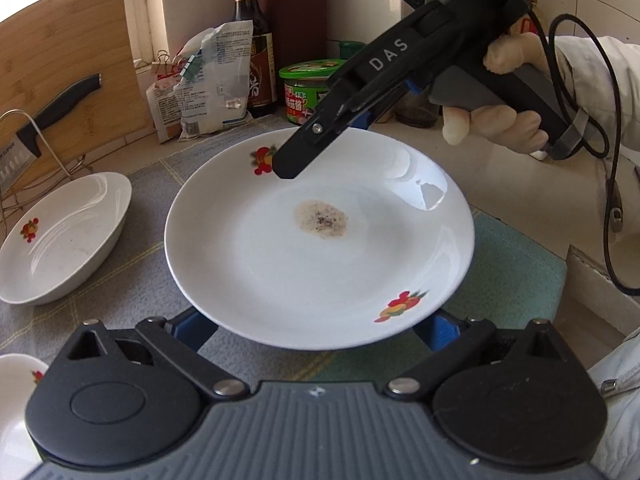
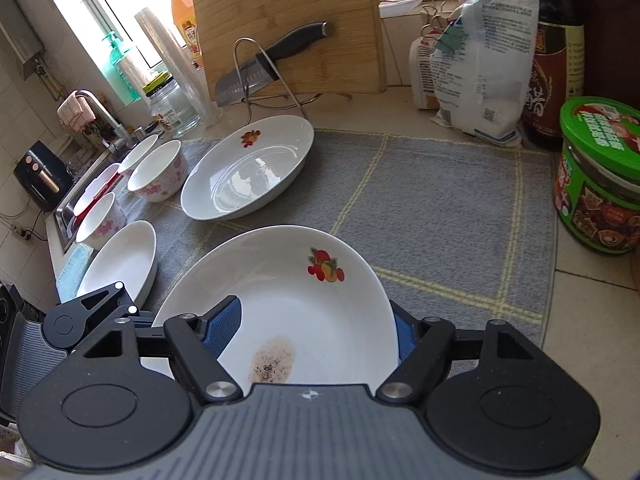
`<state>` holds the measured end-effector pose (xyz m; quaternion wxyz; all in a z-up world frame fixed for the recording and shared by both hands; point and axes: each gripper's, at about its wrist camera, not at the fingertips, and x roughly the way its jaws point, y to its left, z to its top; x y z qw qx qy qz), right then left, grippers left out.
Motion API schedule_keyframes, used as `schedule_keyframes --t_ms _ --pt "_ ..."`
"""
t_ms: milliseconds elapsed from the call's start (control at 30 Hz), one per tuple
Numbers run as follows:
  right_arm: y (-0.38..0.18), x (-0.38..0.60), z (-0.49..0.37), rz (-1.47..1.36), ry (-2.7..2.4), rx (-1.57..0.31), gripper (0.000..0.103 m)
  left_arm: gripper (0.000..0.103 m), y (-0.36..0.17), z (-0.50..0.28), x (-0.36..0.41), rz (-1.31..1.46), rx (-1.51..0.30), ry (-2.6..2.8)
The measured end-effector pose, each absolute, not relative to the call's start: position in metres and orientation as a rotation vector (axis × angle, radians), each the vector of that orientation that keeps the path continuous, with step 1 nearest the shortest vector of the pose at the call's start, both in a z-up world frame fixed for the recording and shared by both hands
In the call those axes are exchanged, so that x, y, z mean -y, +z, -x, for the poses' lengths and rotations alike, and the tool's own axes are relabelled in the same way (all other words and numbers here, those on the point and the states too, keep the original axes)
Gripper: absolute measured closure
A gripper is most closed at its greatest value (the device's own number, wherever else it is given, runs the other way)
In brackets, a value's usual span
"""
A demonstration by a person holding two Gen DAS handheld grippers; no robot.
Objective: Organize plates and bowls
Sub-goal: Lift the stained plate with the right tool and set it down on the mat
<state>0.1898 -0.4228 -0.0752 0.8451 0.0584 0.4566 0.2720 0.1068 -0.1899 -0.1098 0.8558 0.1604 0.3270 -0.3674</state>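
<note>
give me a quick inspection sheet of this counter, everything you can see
surface: grey checked mat on a tiled counter
job's things: stained fruit-print plate held off the mat; second fruit-print plate, plain plate, floral bowls on the mat
clutter: cleaver on a rack, cutting board, sauce bottle, green tub, clipped bags
grippers: left gripper and right gripper each straddle the plate's rim
cables: black cable hanging from the right handle
surroundings: sink and tap, window

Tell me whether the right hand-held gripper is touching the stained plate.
Touching. The right wrist view shows the right hand-held gripper with its blue pads either side of the stained plate rim, pressed against it.
</note>
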Motion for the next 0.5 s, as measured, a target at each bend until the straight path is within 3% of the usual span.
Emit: schedule_keyframes --t_ms 500 --pt "-0.089 0.453 -0.213 -0.128 0.507 -0.958 0.022 0.001 -0.123 -0.136 0.221 -0.346 -0.705 -0.796"
